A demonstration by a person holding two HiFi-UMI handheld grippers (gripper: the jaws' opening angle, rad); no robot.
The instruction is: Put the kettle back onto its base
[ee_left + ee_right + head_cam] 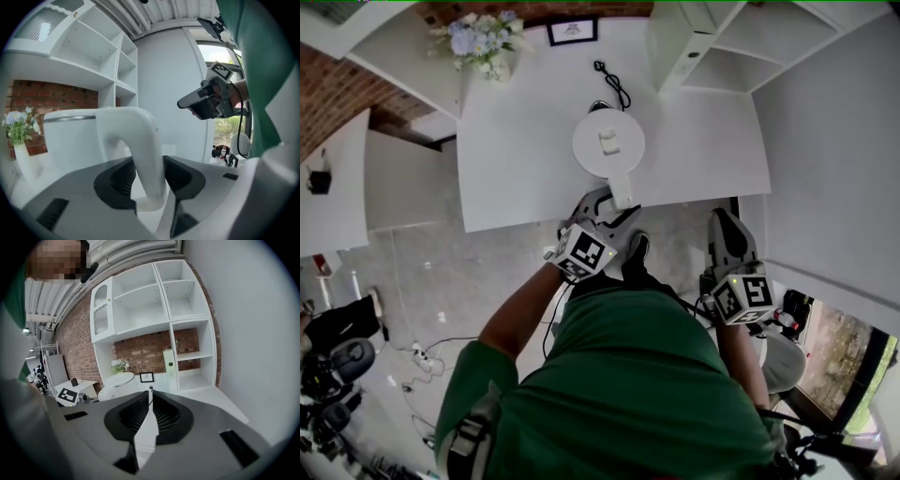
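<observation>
A white kettle (607, 142) stands on the white table (516, 141) near its front edge, with its handle (621, 192) pointing toward me. My left gripper (605, 202) is shut on that handle. In the left gripper view the curved handle (136, 140) fills the gap between the dark pads (119, 176) of the left gripper (149, 171). A black cord (614, 82) runs to the kettle's far side; the base itself is hidden. My right gripper (722, 217) hangs off the table's front right, shut and empty, with its jaws (150, 401) aimed at the table.
A vase of flowers (483, 37) and a small picture frame (572, 31) stand at the table's back. A white shelf unit (712, 47) rises at the back right. A lower white side table (337, 187) is on the left. Cables lie on the floor (422, 356).
</observation>
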